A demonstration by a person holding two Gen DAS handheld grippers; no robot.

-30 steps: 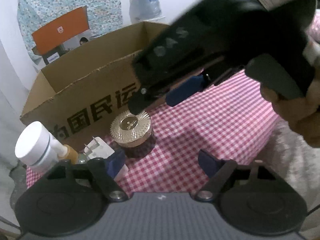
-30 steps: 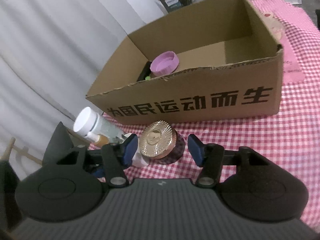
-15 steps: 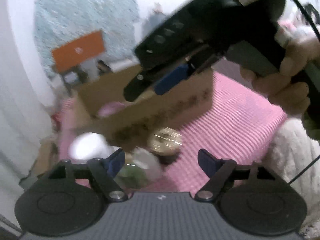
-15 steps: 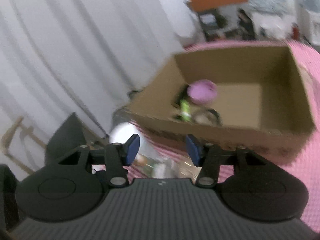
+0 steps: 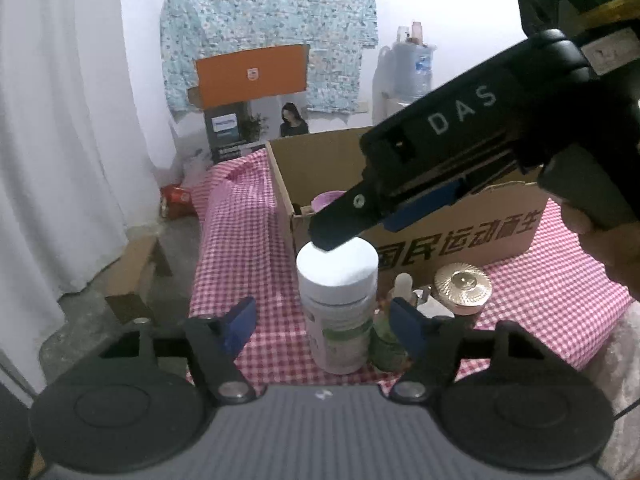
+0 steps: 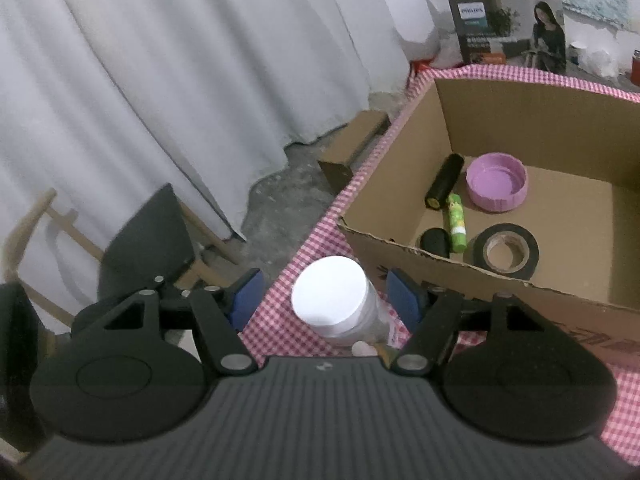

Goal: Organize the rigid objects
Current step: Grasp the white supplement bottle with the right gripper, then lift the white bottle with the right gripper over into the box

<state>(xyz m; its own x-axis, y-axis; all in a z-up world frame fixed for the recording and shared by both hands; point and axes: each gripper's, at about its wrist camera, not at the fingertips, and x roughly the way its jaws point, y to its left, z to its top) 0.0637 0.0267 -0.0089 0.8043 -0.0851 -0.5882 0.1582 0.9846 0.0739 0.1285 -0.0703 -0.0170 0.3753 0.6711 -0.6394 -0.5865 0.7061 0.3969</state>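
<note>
Nearest to me, the left gripper point(image 5: 322, 320) hovers with its blue pads either side of a white-capped bottle point(image 5: 340, 300). Its jaws have just been closing a little, yet they stand apart from the bottle and press on nothing. The right gripper point(image 6: 324, 294) hangs above the same bottle point(image 6: 334, 300); its jaws have just been opening, and its pads are clear of the cap.

The bottle stands upright on the pink checked tablecloth point(image 5: 236, 248), close to the table's edge. Just beside it sit a small green bottle point(image 5: 386, 328) and a gold-lidded jar point(image 5: 462, 286).

Behind them is the cardboard box point(image 6: 444, 120). Inside lie a pink lid point(image 6: 496, 182), a black cylinder point(image 6: 444, 180), a green glue stick point(image 6: 456, 222) and a roll of black tape point(image 6: 506, 250).

Beyond, white curtains point(image 6: 180, 80) hang down.
</note>
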